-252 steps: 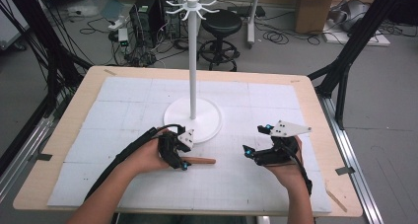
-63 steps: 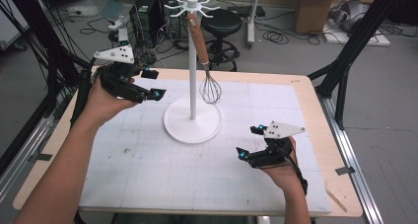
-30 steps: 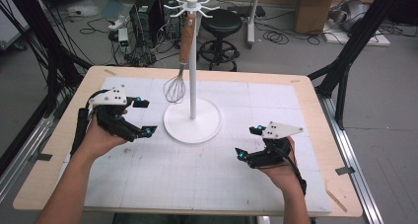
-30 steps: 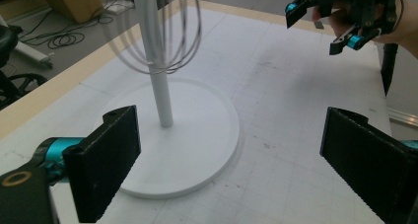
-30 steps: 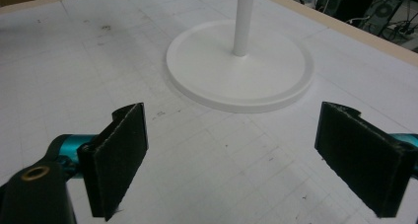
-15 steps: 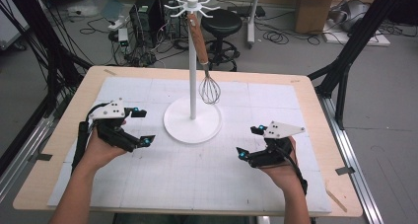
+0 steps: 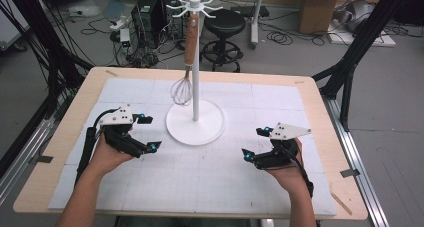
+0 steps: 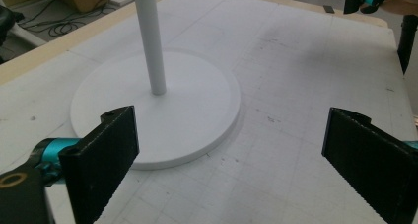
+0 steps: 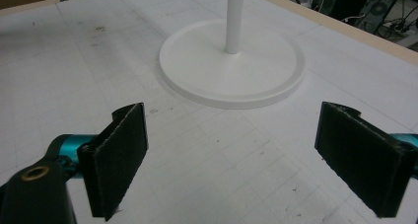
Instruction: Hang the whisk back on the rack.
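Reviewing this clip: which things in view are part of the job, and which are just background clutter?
Part of the job:
- metal whisk with a wooden handle, hanging from the stand
- white hook stand with a round base
- left gripper, open and empty
- right gripper, open and empty

Lying about:
- black round stool
- cardboard box
- floor cables
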A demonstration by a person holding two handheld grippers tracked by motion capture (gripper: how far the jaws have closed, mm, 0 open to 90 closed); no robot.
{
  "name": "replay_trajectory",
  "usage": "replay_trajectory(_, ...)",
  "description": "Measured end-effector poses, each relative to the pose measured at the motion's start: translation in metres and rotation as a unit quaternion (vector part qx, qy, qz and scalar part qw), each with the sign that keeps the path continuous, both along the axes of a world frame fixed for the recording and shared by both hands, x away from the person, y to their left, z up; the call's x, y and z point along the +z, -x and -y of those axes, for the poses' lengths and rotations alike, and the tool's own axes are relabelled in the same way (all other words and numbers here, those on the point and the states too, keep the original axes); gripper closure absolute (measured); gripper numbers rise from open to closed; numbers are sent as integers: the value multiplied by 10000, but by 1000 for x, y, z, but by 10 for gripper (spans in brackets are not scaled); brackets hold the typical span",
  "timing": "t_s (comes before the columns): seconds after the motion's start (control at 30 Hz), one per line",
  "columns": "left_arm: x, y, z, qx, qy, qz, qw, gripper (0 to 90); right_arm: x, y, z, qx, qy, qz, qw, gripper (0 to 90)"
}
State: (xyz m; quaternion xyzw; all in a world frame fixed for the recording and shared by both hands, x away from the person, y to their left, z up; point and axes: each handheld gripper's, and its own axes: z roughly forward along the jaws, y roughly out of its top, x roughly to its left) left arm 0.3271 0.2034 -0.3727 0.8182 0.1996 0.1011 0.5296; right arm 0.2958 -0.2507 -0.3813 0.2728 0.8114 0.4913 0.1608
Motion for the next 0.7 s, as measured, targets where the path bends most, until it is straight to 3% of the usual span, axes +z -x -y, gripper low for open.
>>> replay_trajectory(0.3,-3,6,-5,7,127,18,9999,77,0,2,-2,-7,64,4,10000,117)
replay_trajectory(0.7,-1,7,-8,5,141,75,9999,77,0,2,-4,-11,101,-18,9999,117)
